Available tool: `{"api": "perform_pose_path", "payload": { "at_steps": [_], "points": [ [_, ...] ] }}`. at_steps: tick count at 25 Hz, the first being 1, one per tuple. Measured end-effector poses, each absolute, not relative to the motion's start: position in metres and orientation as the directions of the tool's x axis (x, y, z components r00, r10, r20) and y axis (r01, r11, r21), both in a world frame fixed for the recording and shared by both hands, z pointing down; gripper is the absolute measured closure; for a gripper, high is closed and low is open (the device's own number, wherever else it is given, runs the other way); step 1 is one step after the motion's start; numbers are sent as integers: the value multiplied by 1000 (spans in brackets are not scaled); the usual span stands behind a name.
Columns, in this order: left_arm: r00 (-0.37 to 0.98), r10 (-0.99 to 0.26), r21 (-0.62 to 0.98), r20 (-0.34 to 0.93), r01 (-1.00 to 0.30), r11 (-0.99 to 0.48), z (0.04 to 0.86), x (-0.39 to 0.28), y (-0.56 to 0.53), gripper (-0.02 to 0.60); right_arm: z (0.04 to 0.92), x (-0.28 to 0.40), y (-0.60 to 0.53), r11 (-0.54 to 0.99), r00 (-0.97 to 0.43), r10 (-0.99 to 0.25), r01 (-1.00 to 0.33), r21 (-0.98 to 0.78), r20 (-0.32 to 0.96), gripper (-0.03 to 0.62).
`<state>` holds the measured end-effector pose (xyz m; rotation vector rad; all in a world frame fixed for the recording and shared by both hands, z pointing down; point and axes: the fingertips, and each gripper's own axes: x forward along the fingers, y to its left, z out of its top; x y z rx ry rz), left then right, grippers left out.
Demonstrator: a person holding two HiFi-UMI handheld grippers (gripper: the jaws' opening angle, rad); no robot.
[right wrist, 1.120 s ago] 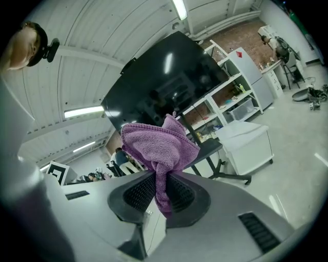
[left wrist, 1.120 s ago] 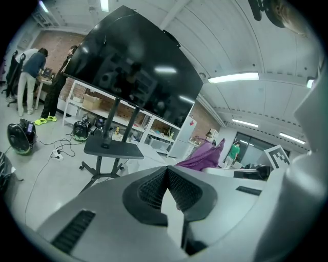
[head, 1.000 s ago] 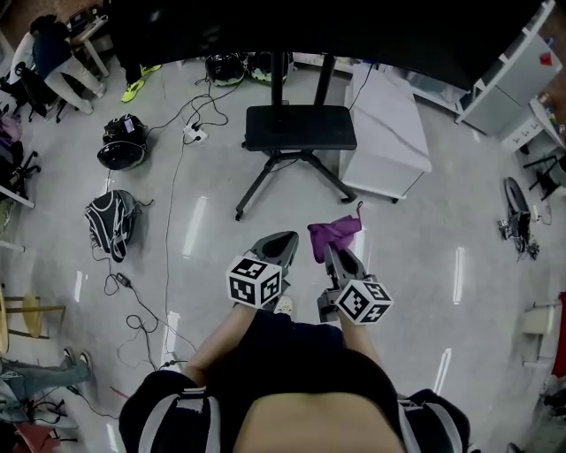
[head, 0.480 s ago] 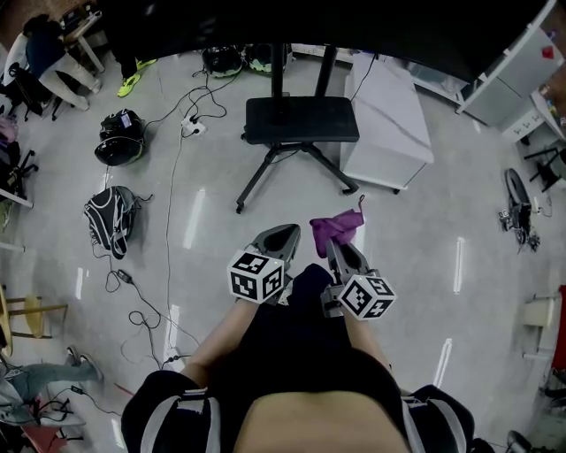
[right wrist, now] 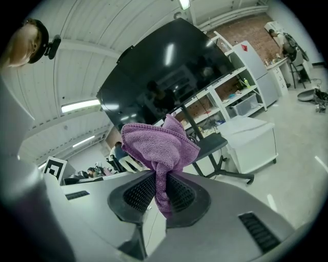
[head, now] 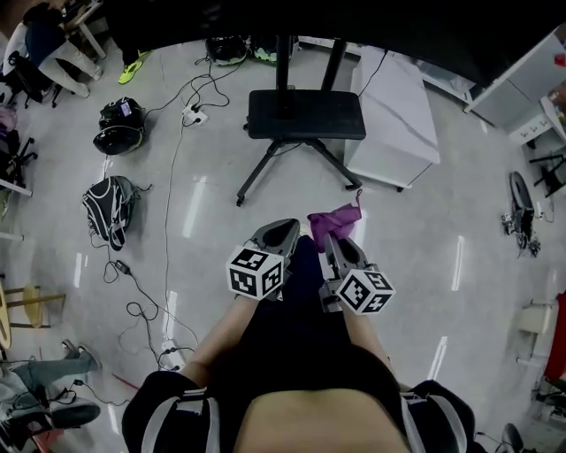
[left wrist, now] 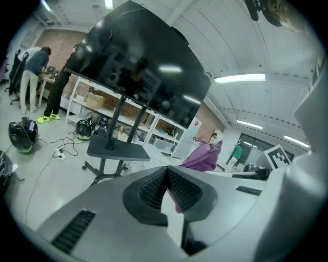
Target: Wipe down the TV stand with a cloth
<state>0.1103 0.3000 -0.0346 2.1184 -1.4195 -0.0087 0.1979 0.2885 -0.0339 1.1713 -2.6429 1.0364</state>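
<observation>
Head view gives us the layout from above. We stand on the pale floor [head: 221, 203] with both tools held out in front of us, the left gripper [head: 281, 234] just beside the right gripper [head: 331, 244]. The purple cloth [head: 336, 221] sticks out past the right one's tips, up in the air and well apart from the TV stand [head: 305, 115]. The stand's black shelf, posts and splayed legs lie farther ahead, under the dark edge of the TV screen [head: 371, 26]. A white cabinet [head: 393, 115] stands just beside the stand on its right. A backpack [head: 108, 211], a helmet [head: 121, 134] and loose cables [head: 172, 177] lie off to the left.

From up here we cannot judge how the jaws stand; the two gripper views settle that. Left gripper view shows its ribbed pads meeting at the tips, pressed together with nothing between them, and a slit of pale floor below the contact. It also gives us the screen from the front, tilted, with the shelf beneath it and the cloth off to the right.

Right gripper view shows the jaws pinching the cloth at a narrow waist, a bunched fold standing above the pads and a short tail hanging below. Open shelving [right wrist: 230, 97] behind the stand appears in both gripper views, whereas from above the screen covers it.
</observation>
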Motion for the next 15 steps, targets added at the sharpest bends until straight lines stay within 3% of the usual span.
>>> {"api": "perform_pose_path", "payload": {
  "at_steps": [15],
  "points": [
    [339,-882,436,326,-882,-178,-31,70,182,575,-37,159,160,549,-757,-577,-638,-540,307,530]
  ]
}}
